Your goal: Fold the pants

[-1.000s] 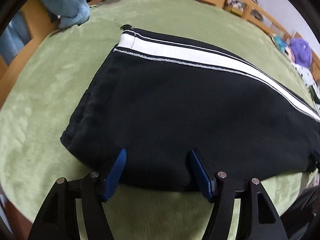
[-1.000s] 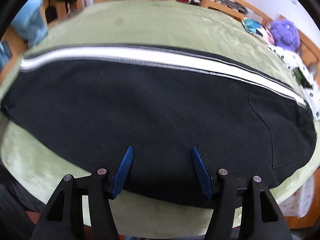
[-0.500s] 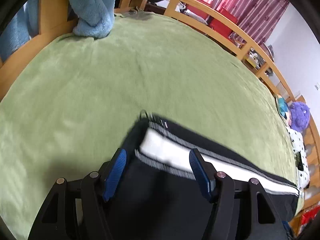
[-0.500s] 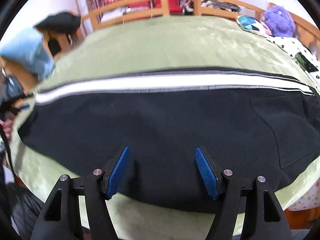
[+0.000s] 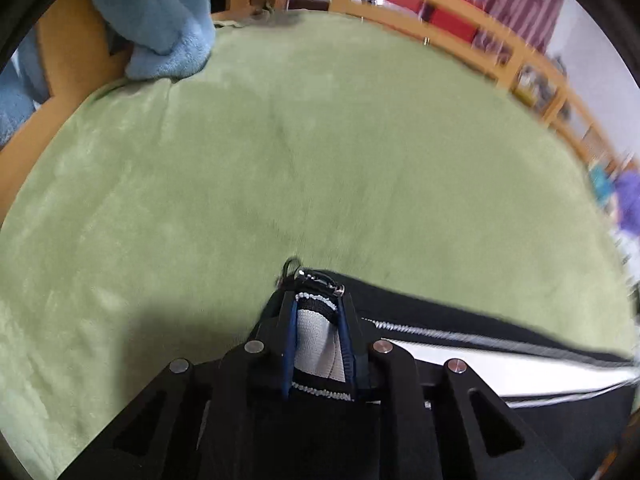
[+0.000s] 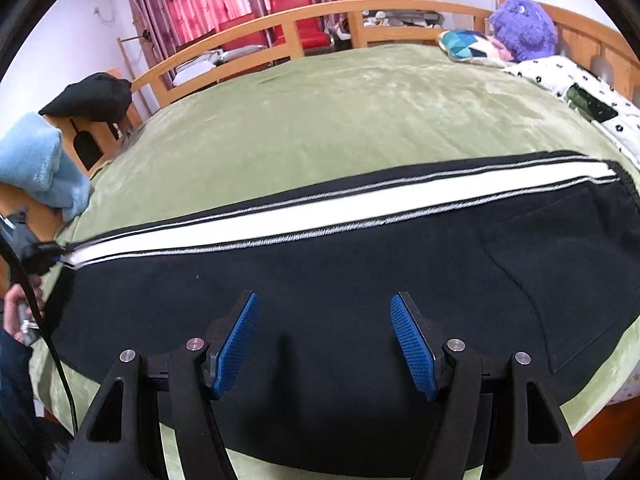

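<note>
Black pants (image 6: 320,268) with a white side stripe (image 6: 320,212) lie lengthwise across the green blanket (image 6: 340,112). In the left wrist view my left gripper (image 5: 318,304) is at the leg's cuff end (image 5: 316,332). Its jaws are closing, and the striped cuff is pinched between the blue pads (image 5: 346,344). The same gripper (image 6: 40,256) shows at the far left edge of the right wrist view, with a person's hand (image 6: 20,312) below it. My right gripper (image 6: 324,344) hovers open over the black fabric near the front edge, with nothing between its pads.
A light blue towel (image 5: 160,28) hangs over the wooden bed frame at the left. A dark garment (image 6: 92,96) sits on a post. A wooden rail (image 6: 320,16) runs along the far side. A purple plush toy (image 6: 524,28) and a patterned quilt (image 6: 580,92) lie at the far right.
My left gripper slid from the leg's near edge to its striped cuff end and closed on it. The right gripper lifted slightly and rolled, staying open.
</note>
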`<state>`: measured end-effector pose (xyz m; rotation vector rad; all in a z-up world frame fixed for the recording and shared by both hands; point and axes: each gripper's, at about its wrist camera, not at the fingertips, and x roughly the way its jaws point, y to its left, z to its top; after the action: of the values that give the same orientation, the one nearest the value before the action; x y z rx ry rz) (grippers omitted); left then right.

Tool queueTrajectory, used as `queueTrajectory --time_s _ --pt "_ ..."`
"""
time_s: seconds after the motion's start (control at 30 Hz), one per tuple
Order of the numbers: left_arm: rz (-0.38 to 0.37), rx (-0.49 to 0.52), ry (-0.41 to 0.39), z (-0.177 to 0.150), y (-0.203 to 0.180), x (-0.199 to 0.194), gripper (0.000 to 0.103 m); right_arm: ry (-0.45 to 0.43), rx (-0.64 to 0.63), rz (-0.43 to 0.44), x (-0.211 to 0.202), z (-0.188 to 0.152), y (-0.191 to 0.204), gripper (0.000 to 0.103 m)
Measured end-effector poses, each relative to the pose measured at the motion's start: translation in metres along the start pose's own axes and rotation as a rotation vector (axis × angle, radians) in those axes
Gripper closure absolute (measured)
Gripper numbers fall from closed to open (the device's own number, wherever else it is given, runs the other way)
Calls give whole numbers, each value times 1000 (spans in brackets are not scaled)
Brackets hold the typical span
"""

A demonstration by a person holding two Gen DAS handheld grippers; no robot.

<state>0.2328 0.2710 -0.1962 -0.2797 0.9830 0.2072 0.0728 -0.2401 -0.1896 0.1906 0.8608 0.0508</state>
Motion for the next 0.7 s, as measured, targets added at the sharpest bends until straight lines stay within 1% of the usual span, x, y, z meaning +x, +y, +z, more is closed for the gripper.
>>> queueTrajectory --time_s 0.03,0.07,0.13,0.17,0.2,0.27,0.3,0.33,0.37,0.4,0.43,0.47,0.5,0.53,0.57,0.6,0.63,0.67,0.7 --pt "29 16 -27 -2 -4 -7 76 7 -12 1 0 -1 2 35" --pt "42 16 -38 -2 -5 -16 73 12 -27 1 -1 -3 5 35" --pt "66 3 -43 -3 -6 -37 48 6 -45 36 -8 -8 11 35" --pt "59 5 -52 -7 -7 -48 45 3 -48 78 -12 -12 15 35" --pt "33 18 -61 -11 -8 -59 44 6 -54 110 -13 -16 20 35" --pt "-49 66 -66 -29 -17 -83 41 9 -83 159 -15 -24 35 35" --pt "-88 84 -64 -39 -21 -91 36 4 -95 170 -16 -30 41 35" --pt "-146 105 -56 -54 -27 -99 31 -4 -102 187 -15 -35 48 35" --pt "-190 116 -37 -71 -33 -103 30 -6 -103 201 -11 -41 53 35" --pt "-201 120 -10 -84 -36 -102 30 14 -108 204 -2 -51 60 35" --pt "-199 120 13 -95 -37 -100 30 51 -139 195 9 -60 67 35" --pt "-198 118 30 -107 -38 -97 30 80 -176 178 20 -70 74 35" --pt "-198 117 45 -119 -38 -93 30 80 -201 142 26 -79 79 35" --pt "-191 120 72 -133 -38 -86 30 59 -229 106 28 -87 84 34" --pt "-179 131 94 -142 -39 -81 30 35 -264 85 25 -93 91 31" --pt "-148 157 113 -151 -40 -74 30 33 -301 92 21 -98 97 31" --pt "-103 189 106 -157 -42 -72 30 46 -326 123 16 -99 100 31" --pt "-73 206 89 -160 -44 -76 30 49 -329 146 10 -99 99 32" --pt "-45 207 92 -160 -45 -81 30 35 -309 164 1 -97 93 34"
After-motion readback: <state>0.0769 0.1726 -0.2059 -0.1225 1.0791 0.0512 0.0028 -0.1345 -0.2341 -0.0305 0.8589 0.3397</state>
